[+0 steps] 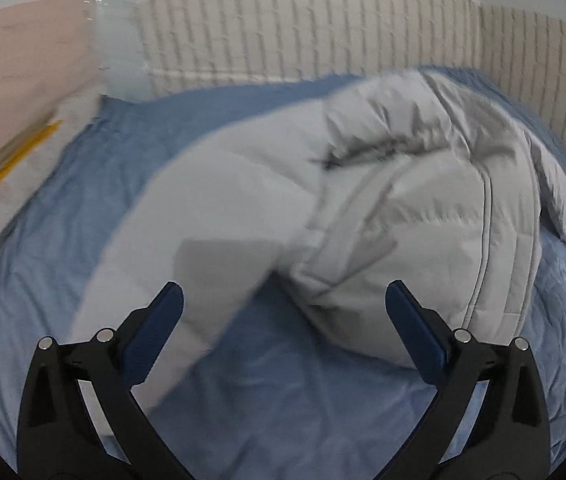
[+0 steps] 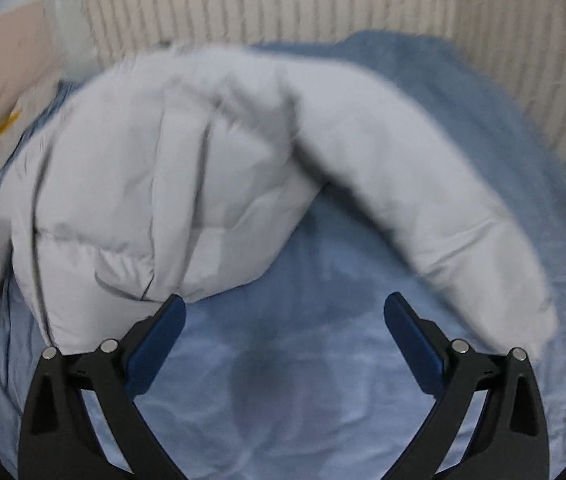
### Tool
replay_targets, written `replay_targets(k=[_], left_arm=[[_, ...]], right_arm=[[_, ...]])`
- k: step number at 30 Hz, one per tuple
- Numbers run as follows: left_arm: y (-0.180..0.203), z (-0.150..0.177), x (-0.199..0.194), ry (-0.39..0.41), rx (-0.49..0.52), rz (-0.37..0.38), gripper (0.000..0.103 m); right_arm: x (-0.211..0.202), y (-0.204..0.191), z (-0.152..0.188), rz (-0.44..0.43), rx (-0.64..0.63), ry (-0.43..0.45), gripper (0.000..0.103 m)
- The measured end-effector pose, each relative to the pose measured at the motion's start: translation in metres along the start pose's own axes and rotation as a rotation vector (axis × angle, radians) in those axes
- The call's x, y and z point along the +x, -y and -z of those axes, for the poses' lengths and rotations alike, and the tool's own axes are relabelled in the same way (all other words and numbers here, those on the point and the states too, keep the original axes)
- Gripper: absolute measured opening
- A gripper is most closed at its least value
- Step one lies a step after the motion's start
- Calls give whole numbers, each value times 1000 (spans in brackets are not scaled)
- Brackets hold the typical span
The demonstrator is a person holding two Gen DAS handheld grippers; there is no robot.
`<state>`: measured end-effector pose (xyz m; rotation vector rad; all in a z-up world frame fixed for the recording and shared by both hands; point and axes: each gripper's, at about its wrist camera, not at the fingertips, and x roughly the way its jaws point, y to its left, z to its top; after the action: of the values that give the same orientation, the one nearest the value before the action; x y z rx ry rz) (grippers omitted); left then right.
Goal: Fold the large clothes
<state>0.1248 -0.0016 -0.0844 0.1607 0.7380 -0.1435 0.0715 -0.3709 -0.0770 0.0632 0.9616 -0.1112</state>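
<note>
Both grippers stand with their jaws spread as wide as they go, and nothing is caught in either. Between the blue pads of the left gripper (image 1: pixel 283 300) there is only the blue bedsheet (image 1: pixel 291 408); the puffy pale grey jacket (image 1: pixel 403 208) lies just beyond the fingertips, one limp sleeve (image 1: pixel 151 280) trailing down past the left-hand finger. The right gripper (image 2: pixel 285 312) is likewise empty, sheet showing between its pads, with the jacket's bulk (image 2: pixel 143 184) right up by its left-hand finger and another sleeve (image 2: pixel 435 200) curving away past the far side of the other finger. The jacket sits heaped and rumpled in the middle of the bed, seams and quilting bunched. Behind it runs a cream ribbed headboard (image 1: pixel 323 32). Both views are smeared with blur.
</note>
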Motion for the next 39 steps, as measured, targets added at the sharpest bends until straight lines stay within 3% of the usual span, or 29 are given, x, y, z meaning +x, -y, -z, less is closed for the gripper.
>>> replay_targets(k=[6, 11, 14, 16, 18, 19, 20, 21, 22, 25, 29, 30, 33, 35, 36, 37, 38, 39], left_arm=[[7, -2, 76, -111, -26, 23, 100], [-1, -11, 108, -108, -61, 35, 100], [1, -14, 121, -105, -65, 33, 100], [3, -15, 123, -102, -58, 14, 97], [7, -16, 121, -105, -51, 4, 75], [8, -16, 117, -108, -51, 16, 52], [8, -19, 111, -112, -50, 21, 29], [5, -24, 103, -115, -59, 20, 22], [-4, -31, 91, -109, -90, 4, 0], [-39, -61, 47, -53, -205, 58, 0], [-74, -118, -42, 120, -198, 27, 0], [-76, -124, -60, 149, -185, 16, 0], [-66, -138, -111, 226, -106, -1, 0], [-63, -139, -129, 232, -55, -27, 0], [-54, -131, -133, 224, -20, -43, 0], [-48, -130, -130, 203, 2, -32, 2], [-41, -115, -126, 161, 29, -13, 27], [-32, -106, -124, 150, 35, -9, 46]], right_arm=[[63, 7, -11, -102, 144, -70, 99], [104, -13, -13, -235, 162, -91, 98], [110, -18, -24, -281, 193, -38, 79], [112, -23, -29, -290, 208, -5, 43], [108, -31, -34, -321, 182, 22, 19], [101, -37, -38, -319, 144, 42, 13], [92, -41, -41, -318, 122, 64, 11], [79, -42, -48, -324, 112, 102, 9], [62, -40, -56, -328, 118, 149, 7], [-3, -27, -78, -321, 160, 313, 6], [-96, -7, -93, -347, 213, 498, 6], [-113, -7, -91, -345, 213, 527, 6], [-127, -6, -86, -329, 225, 491, 11], [-103, 7, -81, -196, 196, 428, 29], [-90, 16, -77, -133, 217, 370, 53], [-77, 34, -69, -117, 270, 308, 62], [-76, 48, -61, -120, 313, 277, 63], [-72, 57, -50, -119, 346, 259, 68]])
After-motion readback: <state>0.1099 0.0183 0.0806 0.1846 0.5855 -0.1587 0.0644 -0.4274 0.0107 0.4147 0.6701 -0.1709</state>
